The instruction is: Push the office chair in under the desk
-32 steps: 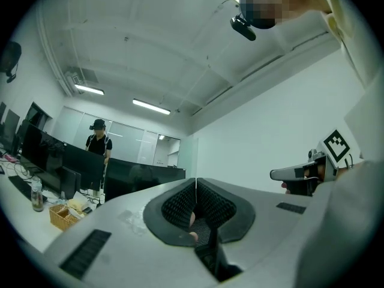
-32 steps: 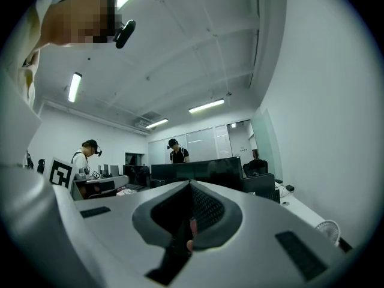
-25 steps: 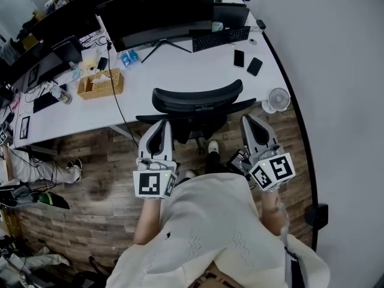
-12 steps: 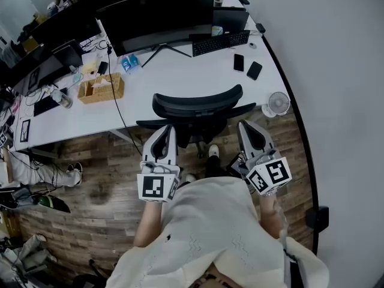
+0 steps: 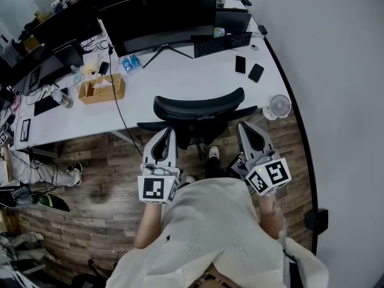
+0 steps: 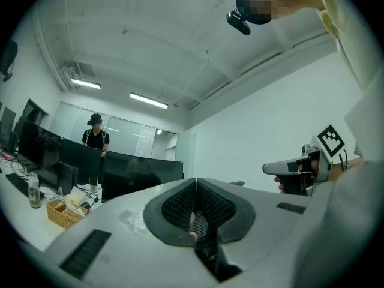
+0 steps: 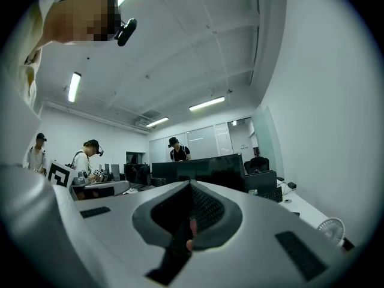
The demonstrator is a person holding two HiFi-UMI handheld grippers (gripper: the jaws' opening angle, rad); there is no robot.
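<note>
The black office chair [image 5: 198, 105] stands at the white desk [image 5: 180, 71], its backrest toward me and its seat partly under the desktop edge. My left gripper [image 5: 166, 132] points at the chair's left armrest and ends just behind it, jaws shut with nothing between them. My right gripper [image 5: 242, 126] is level with it, just behind the right armrest, jaws also together. The left gripper view shows the shut jaws [image 6: 195, 185] and my right gripper [image 6: 300, 168] beside them. In the right gripper view the pads [image 7: 191, 191] meet. Whether either tip touches the chair I cannot tell.
On the desk are a wide monitor [image 5: 162, 17], a keyboard [image 5: 222, 41], two phones [image 5: 248, 68] and a wicker box [image 5: 101, 87]. A small fan [image 5: 278, 106] sits at the desk's right end by the white wall. Other people [image 7: 173, 150] work at desks beyond.
</note>
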